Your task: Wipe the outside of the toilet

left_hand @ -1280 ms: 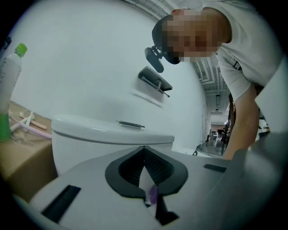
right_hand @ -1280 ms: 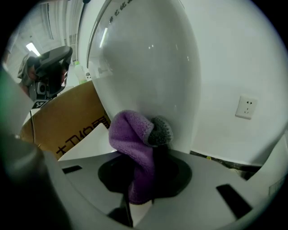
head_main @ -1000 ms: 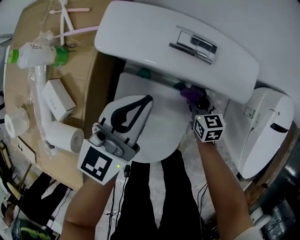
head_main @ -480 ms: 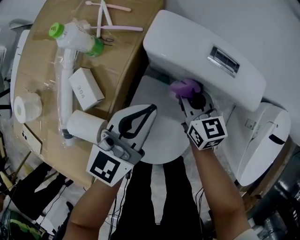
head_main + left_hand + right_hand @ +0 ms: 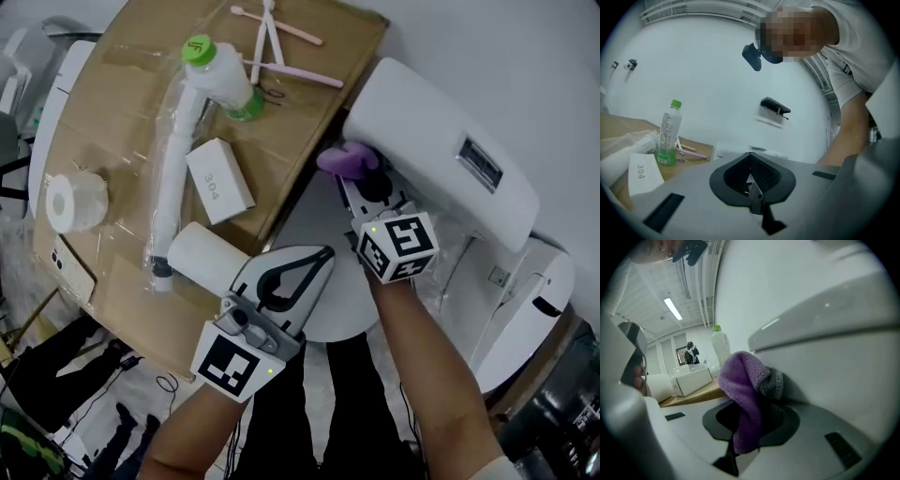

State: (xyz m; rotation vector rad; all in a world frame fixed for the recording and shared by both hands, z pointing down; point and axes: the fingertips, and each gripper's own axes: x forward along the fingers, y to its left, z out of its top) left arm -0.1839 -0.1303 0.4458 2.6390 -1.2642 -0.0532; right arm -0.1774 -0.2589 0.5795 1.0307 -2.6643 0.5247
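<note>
Right tongs (image 5: pixel 362 190) clamped on the purple cloth (image 5: pixel 343 159), pressed under the left end of the toilet tank (image 5: pixel 441 141) at 12 o'clock; left tongs (image 5: pixel 315 259) together, empty, over the lid (image 5: pixel 319 211). Wipe looks mid-run; can't tell what's already clean, bowl sides probably left; the cardboard bench (image 5: pixel 112 94) with bottle (image 5: pixel 220 80), box (image 5: pixel 220 180) and paper rolls (image 5: pixel 73 202) at 10 o'clock crowds that flank.

Purple cloth (image 5: pixel 339 159) slid leftward to tank (image 5: pixel 422 117) end, right gripper (image 5: pixel 360 184) following
</note>
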